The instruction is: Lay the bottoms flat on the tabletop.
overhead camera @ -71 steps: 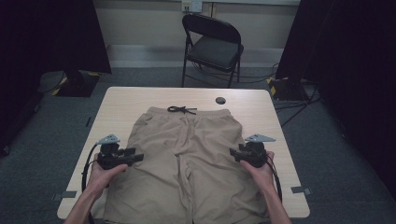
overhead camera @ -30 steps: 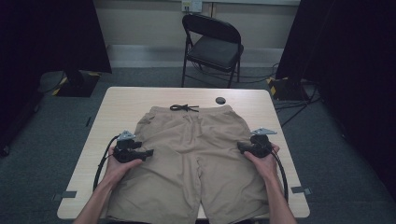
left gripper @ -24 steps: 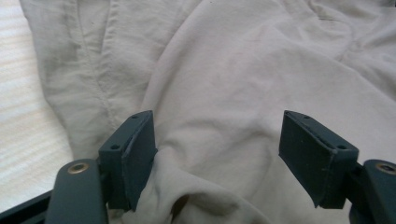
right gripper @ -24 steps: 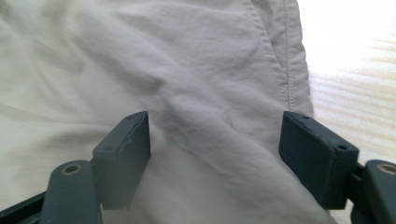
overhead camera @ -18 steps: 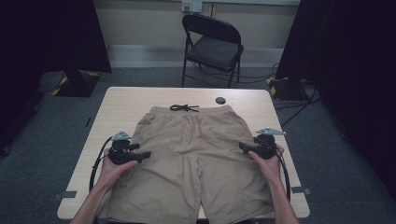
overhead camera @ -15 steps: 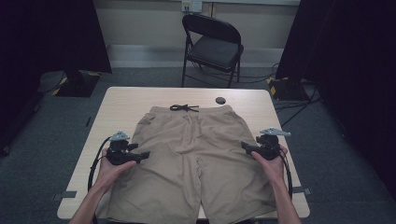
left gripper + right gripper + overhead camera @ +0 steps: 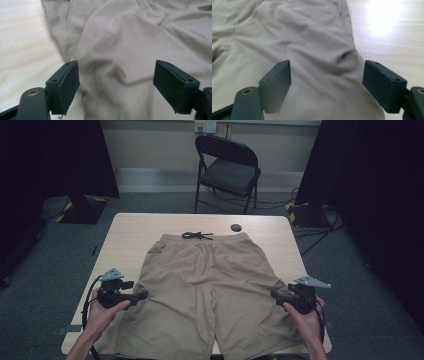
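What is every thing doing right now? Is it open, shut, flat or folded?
Shorts: spread flat on the table, unfolded, a bit wrinkled, leg ends at the near edge.
Drawstring: tied, lying at the waistband.
Left gripper: open, over the shorts' outer edge.
Right gripper: open, over the shorts' other outer edge.
Folding chair: unfolded, empty, behind the table.
Small black round thing: lying on the table.

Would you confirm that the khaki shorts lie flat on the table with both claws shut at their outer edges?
Not quite: both claws are open. The left gripper view shows the left claw spread over the khaki shorts; the right gripper view shows the right claw likewise.
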Tool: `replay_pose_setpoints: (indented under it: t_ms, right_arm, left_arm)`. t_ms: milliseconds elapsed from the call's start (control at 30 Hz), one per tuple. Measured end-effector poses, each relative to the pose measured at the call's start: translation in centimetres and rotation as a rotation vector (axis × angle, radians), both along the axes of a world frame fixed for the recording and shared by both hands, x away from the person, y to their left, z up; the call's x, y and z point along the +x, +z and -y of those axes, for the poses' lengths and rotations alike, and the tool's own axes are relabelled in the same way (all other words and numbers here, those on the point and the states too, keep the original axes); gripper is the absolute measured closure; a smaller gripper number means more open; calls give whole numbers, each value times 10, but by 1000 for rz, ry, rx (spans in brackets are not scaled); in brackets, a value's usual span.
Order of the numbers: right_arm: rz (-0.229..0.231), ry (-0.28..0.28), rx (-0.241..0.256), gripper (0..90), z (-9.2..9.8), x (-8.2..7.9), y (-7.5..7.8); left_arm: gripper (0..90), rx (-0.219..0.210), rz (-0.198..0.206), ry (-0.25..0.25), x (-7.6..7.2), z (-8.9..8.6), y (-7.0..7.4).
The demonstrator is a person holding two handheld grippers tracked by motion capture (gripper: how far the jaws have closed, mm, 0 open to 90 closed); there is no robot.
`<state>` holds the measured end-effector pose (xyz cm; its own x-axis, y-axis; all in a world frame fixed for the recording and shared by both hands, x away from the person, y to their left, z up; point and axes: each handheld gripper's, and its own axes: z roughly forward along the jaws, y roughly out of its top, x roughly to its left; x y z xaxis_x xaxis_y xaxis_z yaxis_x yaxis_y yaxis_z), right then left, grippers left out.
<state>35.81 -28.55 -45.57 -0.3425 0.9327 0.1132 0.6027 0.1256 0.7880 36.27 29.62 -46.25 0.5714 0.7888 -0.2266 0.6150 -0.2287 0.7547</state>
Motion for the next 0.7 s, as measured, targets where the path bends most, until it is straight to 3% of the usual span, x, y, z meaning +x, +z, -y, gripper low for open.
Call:
replay_pose_setpoints:
  t_ms: [167, 300, 400, 467, 533, 633, 700]
  right_arm:
    - [8, -31, -2, 217, 13, -24, -1]
    - [-7, -67, 1, 217, 24, -39, -10]
    - [-28, -82, 19, 217, 31, -49, -20]
    - [-49, -91, 34, 218, 35, -54, -25]
    - [-47, -99, 24, 221, 37, -55, -29]
    - [-54, -106, 15, 220, 40, -55, -31]
    - [-56, -105, 10, 220, 38, -55, -32]
  left_arm:
    - [227, 47, -15, 40, -21, -21, -5]
    - [233, 18, -36, 67, -36, -33, -18]
    - [235, 58, -42, 77, -43, -31, -26]
    - [235, 111, -31, 60, -47, -27, -30]
    - [235, 75, -31, 52, -48, -26, -30]
    - [234, 93, -24, 53, -50, -27, -31]
    - [228, 49, -18, 65, -51, -30, -33]
